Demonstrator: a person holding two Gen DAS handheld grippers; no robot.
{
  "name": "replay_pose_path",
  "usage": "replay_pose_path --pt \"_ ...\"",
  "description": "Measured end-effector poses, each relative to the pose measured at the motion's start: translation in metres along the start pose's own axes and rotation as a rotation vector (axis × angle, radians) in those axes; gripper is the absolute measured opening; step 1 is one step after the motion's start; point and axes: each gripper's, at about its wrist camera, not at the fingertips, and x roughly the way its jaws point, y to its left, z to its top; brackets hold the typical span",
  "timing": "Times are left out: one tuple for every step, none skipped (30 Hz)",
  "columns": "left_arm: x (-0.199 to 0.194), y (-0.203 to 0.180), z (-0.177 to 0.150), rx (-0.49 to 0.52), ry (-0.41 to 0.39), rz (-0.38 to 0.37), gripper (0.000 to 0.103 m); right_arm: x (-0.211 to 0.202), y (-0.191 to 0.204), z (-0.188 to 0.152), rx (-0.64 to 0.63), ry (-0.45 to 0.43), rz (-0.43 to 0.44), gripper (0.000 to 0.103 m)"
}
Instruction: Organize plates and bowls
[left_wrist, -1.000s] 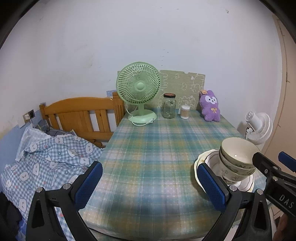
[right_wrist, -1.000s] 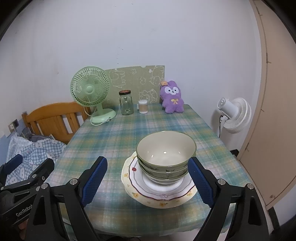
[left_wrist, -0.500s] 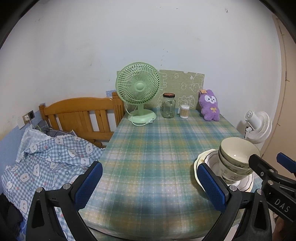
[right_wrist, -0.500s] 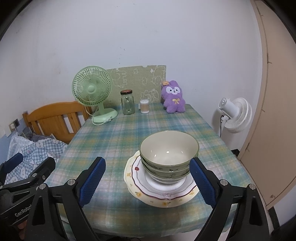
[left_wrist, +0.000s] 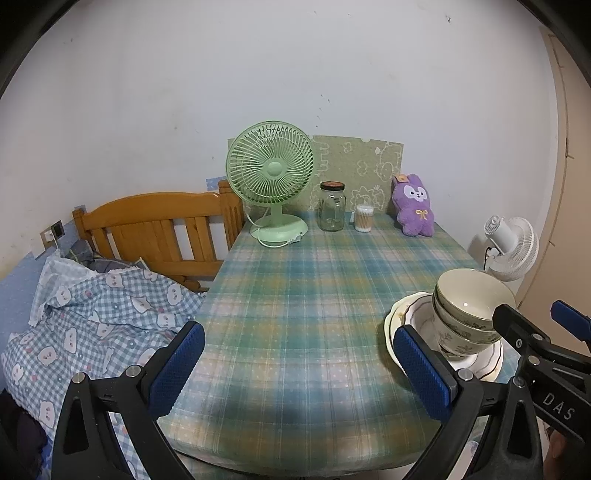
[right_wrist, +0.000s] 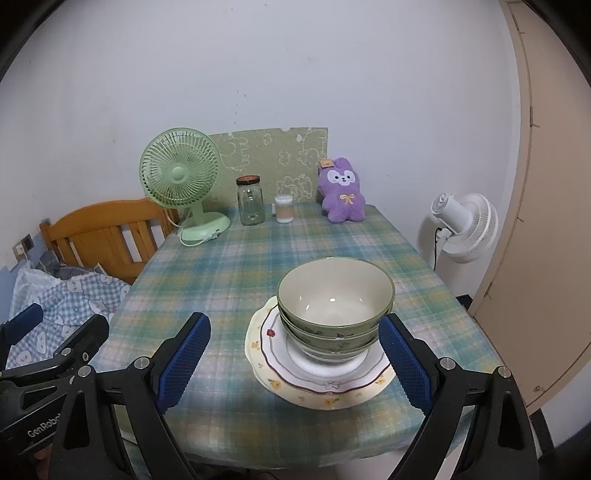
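Note:
A stack of green bowls with cream insides sits on stacked floral-rimmed plates near the front right of the plaid table. My right gripper hangs open just in front of the stack, apart from it, with nothing between its blue pads. In the left wrist view the bowls and plates lie to the right. My left gripper is open over bare tablecloth, with its right pad in front of the plates' near edge.
At the table's far end stand a green desk fan, a glass jar, a small cotton-swab container and a purple plush toy. A wooden bed frame with checked bedding lies left. A white floor fan stands right.
Both grippers have drawn back slightly from the table and stayed open. The stack of bowls and plates has not moved.

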Motion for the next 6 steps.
replay_pose_path --pt "0.0001 0.0007 -0.0001 -0.001 0.002 -0.001 0.103 -0.0002 0.0005 0.0003 -0.002 0.000 -0.002 0.094" --pt "0.0000 0.0011 -0.0002 -0.003 0.004 -0.003 0.103 -0.0006 0.0010 0.0004 -0.003 0.002 -0.004 0.094" --pt "-0.0003 0.0013 -0.0003 -0.004 0.006 -0.005 0.103 -0.0010 0.0013 0.0004 -0.002 0.003 -0.004 0.094" --pt "-0.0006 0.0014 -0.0006 -0.004 0.009 -0.007 0.103 -0.0009 0.0013 0.0007 -0.002 0.003 -0.003 0.094" --pt "-0.0010 0.0015 -0.0003 -0.003 0.011 -0.008 0.103 -0.0008 0.0011 0.0007 -0.002 0.004 -0.005 0.094" --pt "-0.0014 0.0017 0.0002 -0.002 0.013 -0.011 0.103 -0.0012 0.0015 0.0010 -0.002 0.006 -0.008 0.094"
